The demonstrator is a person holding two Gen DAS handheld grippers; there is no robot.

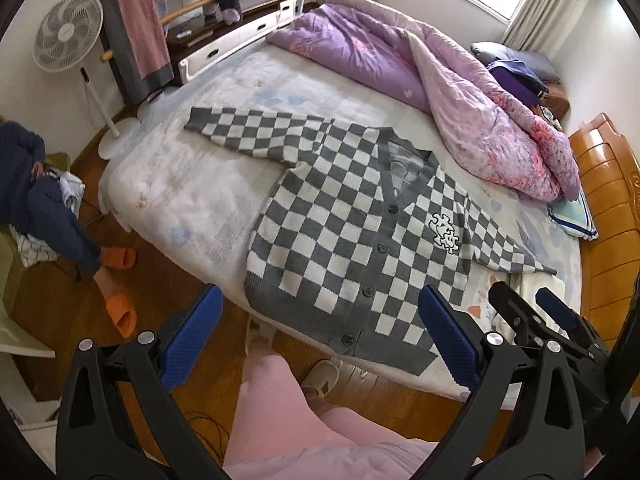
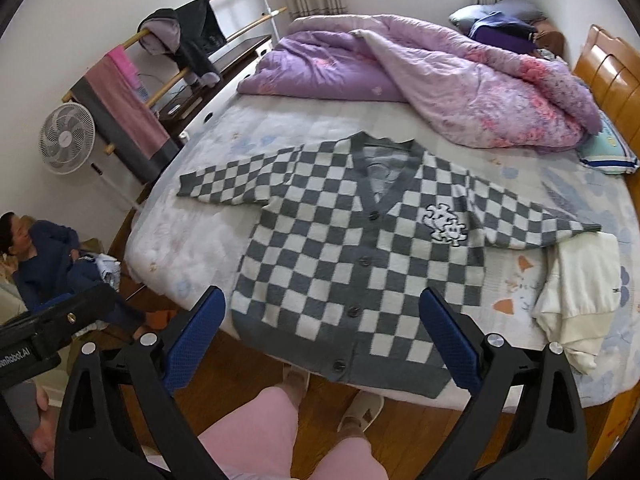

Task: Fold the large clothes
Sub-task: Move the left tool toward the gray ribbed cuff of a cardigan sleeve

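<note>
A grey-and-white checkered cardigan (image 1: pixel 352 236) lies flat and buttoned on the bed (image 1: pixel 180 184), sleeves spread to both sides, hem at the near edge. It also shows in the right wrist view (image 2: pixel 360 256). My left gripper (image 1: pixel 320 320) is open and empty, held above the floor and the hem at the bed's near edge. My right gripper (image 2: pixel 324 320) is open and empty, above the hem. The right gripper also shows at the right of the left wrist view (image 1: pixel 524 304).
A purple quilt (image 2: pixel 420 80) is bunched at the far side of the bed. A cream garment (image 2: pixel 576 296) lies right of the cardigan. A wooden headboard (image 1: pixel 608 216) is at right. A seated person (image 1: pixel 32 200), a fan (image 1: pixel 68 32) and a clothes rack (image 1: pixel 132 32) are at left.
</note>
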